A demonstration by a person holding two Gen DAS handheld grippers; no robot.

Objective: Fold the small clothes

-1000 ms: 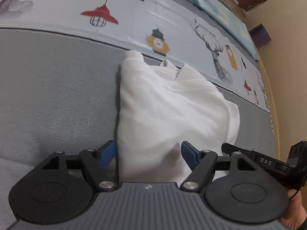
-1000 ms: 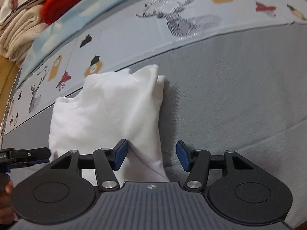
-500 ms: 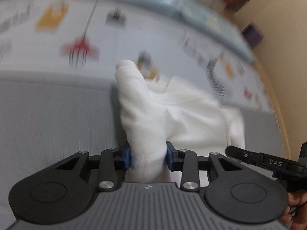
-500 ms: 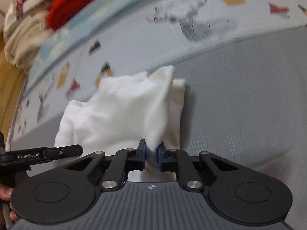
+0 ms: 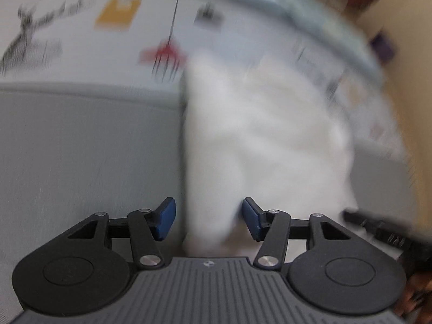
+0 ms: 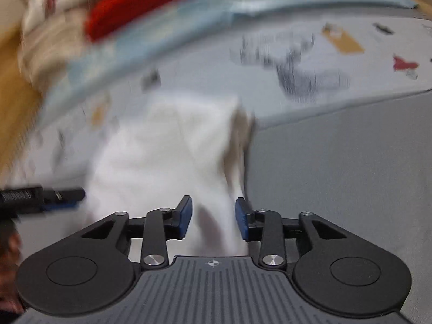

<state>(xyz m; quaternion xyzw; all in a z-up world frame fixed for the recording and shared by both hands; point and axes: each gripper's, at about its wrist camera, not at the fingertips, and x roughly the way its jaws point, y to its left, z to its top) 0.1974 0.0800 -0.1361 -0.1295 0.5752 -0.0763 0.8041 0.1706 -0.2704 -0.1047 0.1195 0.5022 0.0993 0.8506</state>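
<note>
**Item: white garment, part-folded, both corners just let go**

Left wrist view: left hand-held gripper [image 5: 209, 220] stood partly open, its blue pads [image 5: 166, 219] clear of the cloth on the outer side, the inner pad close against or touching it; blur prevented a firmer reading. The jaws had just been opening, with the near edge of the white garment [image 5: 259, 145] between them but not pinched. Right wrist view: right hand-held gripper [image 6: 213, 221] likewise partly open, jaws just opened, a narrow fold of the same garment [image 6: 167, 156] standing between the pads without visible pressure.

Location of garment: lying on the grey bed cover [image 5: 86, 148], far end reaching the printed sheet [image 5: 81, 43] with its lamps and deer. Each gripper sat at one near corner, the garment stretching away ahead of both. The left gripper's finger showed at the left edge of the right view [image 6: 40, 195], just beside the cloth.

Step in hand, by judgement: release after carrying the near edge; both views heavily smeared. The fold appeared incomplete, cloth bunched rather than flat.

Next move, by judgement: draw both grippers back clear of the fabric without dragging it, then re-grip for a further fold or smoothing. Loose edges may spring open.

Also present: red and beige clothing [image 6: 140, 2] piled beyond the sheet.
</note>
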